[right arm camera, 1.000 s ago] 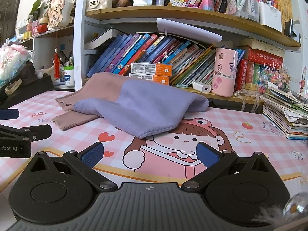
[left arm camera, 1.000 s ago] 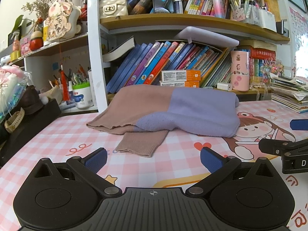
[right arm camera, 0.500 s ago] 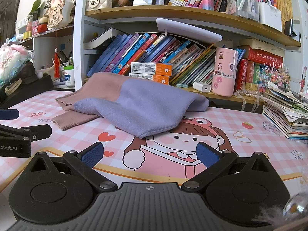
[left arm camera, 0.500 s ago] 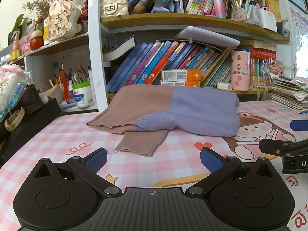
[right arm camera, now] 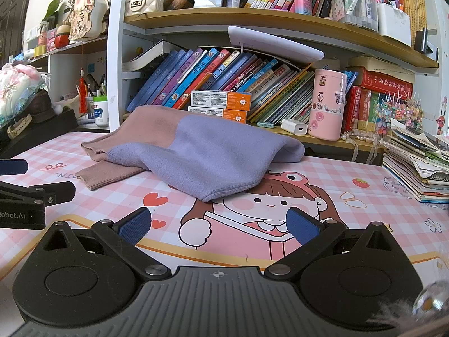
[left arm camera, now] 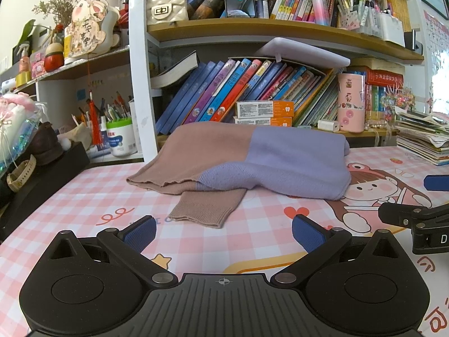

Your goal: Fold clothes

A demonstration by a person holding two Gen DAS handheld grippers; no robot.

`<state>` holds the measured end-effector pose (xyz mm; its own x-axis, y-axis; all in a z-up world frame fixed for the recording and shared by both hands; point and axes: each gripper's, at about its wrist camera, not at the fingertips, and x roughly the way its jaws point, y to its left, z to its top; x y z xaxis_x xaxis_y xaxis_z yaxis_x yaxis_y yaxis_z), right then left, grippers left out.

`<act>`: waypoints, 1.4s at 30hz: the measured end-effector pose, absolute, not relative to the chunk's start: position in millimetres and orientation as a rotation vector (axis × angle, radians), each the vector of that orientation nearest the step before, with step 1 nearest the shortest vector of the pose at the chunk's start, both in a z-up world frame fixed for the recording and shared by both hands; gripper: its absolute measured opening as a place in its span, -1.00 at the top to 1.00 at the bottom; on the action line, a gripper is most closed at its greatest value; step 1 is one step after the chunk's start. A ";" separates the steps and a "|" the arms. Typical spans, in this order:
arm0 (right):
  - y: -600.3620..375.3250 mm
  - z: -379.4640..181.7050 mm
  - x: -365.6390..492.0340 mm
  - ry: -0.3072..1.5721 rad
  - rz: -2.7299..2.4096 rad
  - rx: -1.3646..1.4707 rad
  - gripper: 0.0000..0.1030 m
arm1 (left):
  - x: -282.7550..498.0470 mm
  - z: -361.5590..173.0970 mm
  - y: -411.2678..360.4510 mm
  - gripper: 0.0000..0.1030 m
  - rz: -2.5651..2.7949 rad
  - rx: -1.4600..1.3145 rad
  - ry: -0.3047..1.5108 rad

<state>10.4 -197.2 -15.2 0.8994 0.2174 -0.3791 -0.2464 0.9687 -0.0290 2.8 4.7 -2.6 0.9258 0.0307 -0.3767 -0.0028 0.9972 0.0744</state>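
Left wrist view: left gripper [left arm camera: 223,231] at lower centre, jaws wide, holding nothing, above pink checked mat [left arm camera: 84,196]. Sweater [left arm camera: 241,157] at frame centre, lying on mat, brown half left, lilac half right, one brown cuff [left arm camera: 207,209] protruding toward camera. Part of right gripper [left arm camera: 415,213] at right edge.

Right wrist view: right gripper [right arm camera: 219,224] at lower centre, jaws wide, empty. Sweater [right arm camera: 202,151] centre-left, apart from both grippers. Books [right arm camera: 224,78] on shelf behind. Pink tin [right arm camera: 327,104] upper right.
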 end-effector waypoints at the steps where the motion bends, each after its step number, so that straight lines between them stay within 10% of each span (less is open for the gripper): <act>1: -197.0 -15.2 10.4 0.384 0.240 -0.077 -1.00 | 2.9 -2.5 4.6 -1.00 0.017 0.073 0.388; 27: -215.1 -14.6 10.2 0.370 0.309 0.059 -1.00 | -1.1 -0.5 4.4 -1.00 -0.051 0.072 0.358; 30: -237.6 -12.9 31.7 0.447 0.418 0.249 -0.81 | 11.8 2.7 -5.5 -0.90 -0.121 0.107 0.369; 36: -291.0 -3.0 117.6 0.538 0.420 0.543 0.19 | 58.9 9.5 -61.0 -0.68 -0.212 0.315 0.355; 42: -326.0 -26.2 163.7 0.564 0.485 0.864 0.20 | 98.9 -14.3 -121.5 -0.68 -0.308 0.580 0.387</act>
